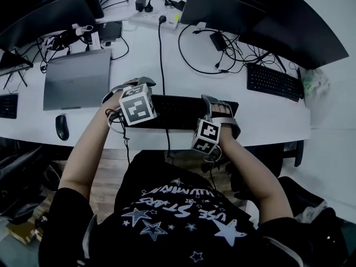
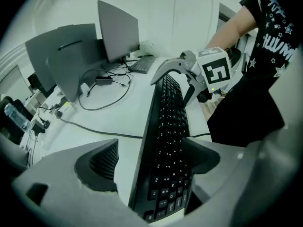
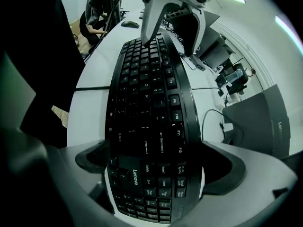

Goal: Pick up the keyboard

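Note:
A black keyboard (image 1: 178,111) lies along the front edge of the white desk (image 1: 261,118). My left gripper (image 1: 130,93) is at its left end and my right gripper (image 1: 219,113) at its right end. In the left gripper view the keyboard (image 2: 168,126) runs between the jaws of my left gripper (image 2: 151,157). One finger touches it, while a strip of desk shows between it and the other finger (image 2: 102,162). In the right gripper view both pads of my right gripper (image 3: 154,162) press the edges of the keyboard (image 3: 147,103) beside the number pad.
A closed grey laptop (image 1: 77,78) and a black mouse (image 1: 62,127) lie to the left. A second keyboard (image 1: 273,81) sits at the back right. Monitors (image 1: 222,7), a power strip (image 1: 156,18) and cables (image 1: 162,54) fill the back. The desk's front edge is just below the keyboard.

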A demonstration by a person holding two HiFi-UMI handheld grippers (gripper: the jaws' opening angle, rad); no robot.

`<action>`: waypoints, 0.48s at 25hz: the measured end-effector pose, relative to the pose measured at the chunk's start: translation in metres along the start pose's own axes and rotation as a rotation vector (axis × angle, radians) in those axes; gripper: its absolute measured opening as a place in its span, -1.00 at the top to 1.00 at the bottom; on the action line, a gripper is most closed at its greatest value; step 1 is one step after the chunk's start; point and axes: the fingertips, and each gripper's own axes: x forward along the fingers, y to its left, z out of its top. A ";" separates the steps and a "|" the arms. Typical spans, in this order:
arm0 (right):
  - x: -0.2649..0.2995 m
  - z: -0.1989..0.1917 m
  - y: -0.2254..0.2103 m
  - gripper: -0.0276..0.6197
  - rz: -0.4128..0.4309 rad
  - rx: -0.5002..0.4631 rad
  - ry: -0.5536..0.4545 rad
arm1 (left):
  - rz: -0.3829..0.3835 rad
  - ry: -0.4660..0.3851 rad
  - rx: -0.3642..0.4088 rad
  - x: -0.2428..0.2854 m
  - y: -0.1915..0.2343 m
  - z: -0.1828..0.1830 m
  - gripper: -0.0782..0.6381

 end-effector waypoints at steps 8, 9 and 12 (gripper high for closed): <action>-0.013 -0.003 0.005 -0.85 -0.215 -0.031 -0.036 | -0.141 0.108 0.167 0.015 -0.016 0.020 -0.40; -0.015 -0.003 0.005 -0.85 -0.243 -0.035 -0.043 | -0.167 0.123 0.174 0.019 -0.022 0.020 -0.40; -0.020 -0.003 0.006 -0.85 -0.326 -0.052 -0.069 | -0.231 0.195 0.154 0.027 -0.039 0.010 -0.40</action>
